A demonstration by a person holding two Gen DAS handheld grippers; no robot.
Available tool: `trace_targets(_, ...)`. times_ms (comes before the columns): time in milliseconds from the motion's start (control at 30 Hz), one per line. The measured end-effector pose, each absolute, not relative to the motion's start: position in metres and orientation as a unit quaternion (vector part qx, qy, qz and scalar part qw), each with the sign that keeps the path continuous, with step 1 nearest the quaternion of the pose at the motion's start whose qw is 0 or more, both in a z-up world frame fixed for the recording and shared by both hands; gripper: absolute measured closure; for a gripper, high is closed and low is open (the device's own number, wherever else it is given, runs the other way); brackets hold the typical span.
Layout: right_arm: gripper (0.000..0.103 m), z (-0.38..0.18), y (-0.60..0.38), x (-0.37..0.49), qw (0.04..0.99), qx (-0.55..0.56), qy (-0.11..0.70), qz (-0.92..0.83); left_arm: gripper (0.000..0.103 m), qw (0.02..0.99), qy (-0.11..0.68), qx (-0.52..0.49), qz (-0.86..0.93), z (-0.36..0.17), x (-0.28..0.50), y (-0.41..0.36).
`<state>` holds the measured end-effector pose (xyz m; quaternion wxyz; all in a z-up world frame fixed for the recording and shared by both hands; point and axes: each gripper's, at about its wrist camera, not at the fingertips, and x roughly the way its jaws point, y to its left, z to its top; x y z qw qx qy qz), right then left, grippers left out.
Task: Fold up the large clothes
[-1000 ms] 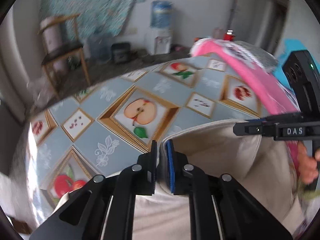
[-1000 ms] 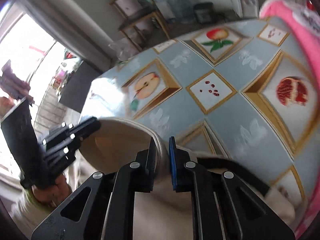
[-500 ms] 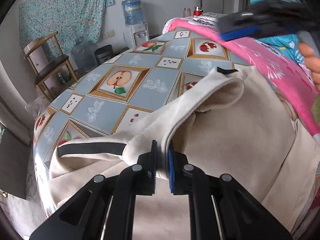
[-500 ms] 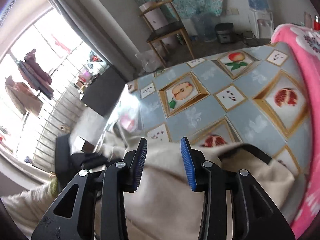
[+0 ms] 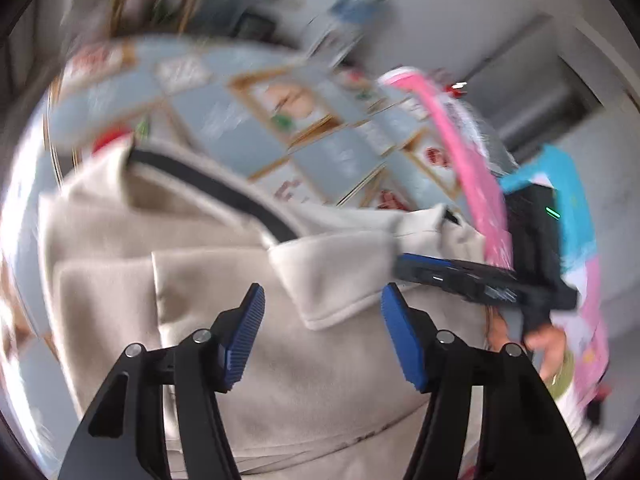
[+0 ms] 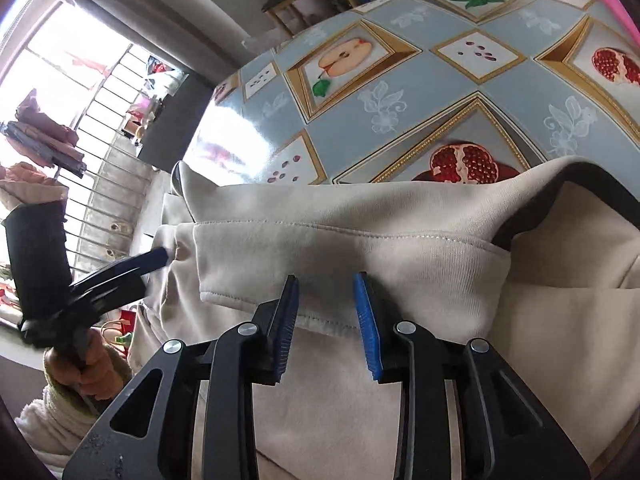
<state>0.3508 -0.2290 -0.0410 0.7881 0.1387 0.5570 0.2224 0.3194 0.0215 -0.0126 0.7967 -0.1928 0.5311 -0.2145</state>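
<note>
While its blue-padded jaws stood wide apart with nothing between them, the left gripper [image 5: 322, 336] hung just above the cream garment [image 5: 320, 380], which filled the lower half of the blurred left wrist view. The right gripper [image 6: 326, 320] was likewise parted, less widely, its pads poised over a stitched hem of the same garment [image 6: 360, 248] and gripping none of it; whether the pads brushed the cloth could not be told. The garment lay spread on the bench [image 6: 500, 92], folded over on itself so that a double layer with a seam ran across in front of the right gripper, and a dark band [image 6: 568, 188] edged the fold on the right side of that view. In the left wrist view, a similar black band [image 5: 224, 192] curved across the cloth beyond the jaws, and a flap of fabric lay doubled over between them. Each camera caught the other gripper at the garment's edge, held in a bare hand [image 6: 80, 364] with a pale sleeve. Beyond the cloth, the bench covering showed grey-blue tiles with gold-framed fruit pictures, a halved apple [image 6: 344, 60] and a split pomegranate [image 6: 464, 164] among them. Farther off, a pink cloth [image 5: 472, 160] ran along the bench's far side, and a barred window [image 6: 80, 80] glared bright at the left.
</note>
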Motion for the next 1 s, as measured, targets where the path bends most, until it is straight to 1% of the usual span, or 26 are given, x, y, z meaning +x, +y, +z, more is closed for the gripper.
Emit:
trace_targets(33, 0.062, -0.036, -0.232, 0.35, 0.788, 0.143, 0.556, 0.222, 0.044, 0.785, 0.542, -0.212, -0.212, -0.02, 0.325, 0.021)
trace_targets(67, 0.059, -0.031, -0.236, 0.348, 0.79, 0.153, 0.551, 0.222, 0.044, 0.778, 0.546, -0.228, -0.212, -0.026, 0.33, 0.02)
trace_targets(100, 0.053, -0.025, -0.241, 0.344, 0.793, 0.161, 0.544, 0.221, 0.044, 0.775, 0.547, -0.235, -0.21, -0.029, 0.333, 0.019)
trace_targets(133, 0.051, -0.019, -0.25, 0.34, 0.801, 0.173, 0.531, 0.216, 0.045, 0.773, 0.549, -0.241, -0.208, -0.032, 0.336, 0.018)
trace_targets(267, 0.05, -0.009, -0.291, 0.331, 0.808, 0.23, 0.511, 0.182, 0.058, 0.766, 0.549, -0.266, -0.202, -0.041, 0.341, 0.016)
trace_targets(333, 0.05, -0.018, -0.311, 0.331, 0.798, 0.259, 0.518, 0.165, 0.062, 0.76, 0.551, -0.275, -0.206, -0.043, 0.342, 0.018)
trace_targets(533, 0.05, -0.05, -0.323, 0.329, 0.755, 0.308, 0.554, 0.167, 0.062, 0.75, 0.557, -0.282, -0.218, -0.04, 0.34, 0.018)
trace_targets(567, 0.053, -0.05, -0.323, 0.329, 0.756, 0.309, 0.552, 0.17, 0.063, 0.748, 0.56, -0.281, -0.22, -0.041, 0.34, 0.017)
trace_targets(600, 0.059, -0.049, -0.324, 0.327, 0.756, 0.311, 0.548, 0.175, 0.062, 0.745, 0.565, -0.277, -0.222, -0.041, 0.34, 0.016)
trace_targets(667, 0.061, -0.049, -0.325, 0.326, 0.75, 0.32, 0.548, 0.185, 0.063, 0.741, 0.573, -0.268, -0.225, -0.044, 0.341, 0.013)
trace_targets(800, 0.071, -0.051, -0.325, 0.324, 0.735, 0.335, 0.552, 0.207, 0.063, 0.745, 0.574, -0.251, -0.229, -0.044, 0.341, 0.007)
trace_targets(833, 0.077, -0.052, -0.324, 0.324, 0.733, 0.331, 0.555, 0.212, 0.067, 0.748, 0.573, -0.243, -0.229, -0.044, 0.341, 0.006)
trace_targets(867, 0.079, -0.051, -0.324, 0.323, 0.732, 0.327, 0.558, 0.215, 0.073, 0.753, 0.572, -0.229, -0.23, -0.043, 0.341, 0.003)
trace_targets(900, 0.085, -0.053, -0.321, 0.322, 0.729, 0.321, 0.562, 0.223, 0.077, 0.762, 0.571, -0.195, -0.235, -0.04, 0.341, -0.004)
trace_targets(933, 0.087, -0.053, -0.319, 0.321, 0.729, 0.315, 0.564, 0.227, 0.083, 0.771, 0.568, -0.168, -0.233, -0.039, 0.341, -0.008)
trace_targets(967, 0.088, -0.053, -0.317, 0.32, 0.732, 0.299, 0.569, 0.224, 0.086, 0.787, 0.561, -0.119, -0.228, -0.035, 0.341, -0.015)
trace_targets(1000, 0.09, -0.054, -0.314, 0.321, 0.735, 0.29, 0.571, 0.221, 0.087, 0.795, 0.556, -0.091, -0.226, -0.035, 0.342, -0.02)
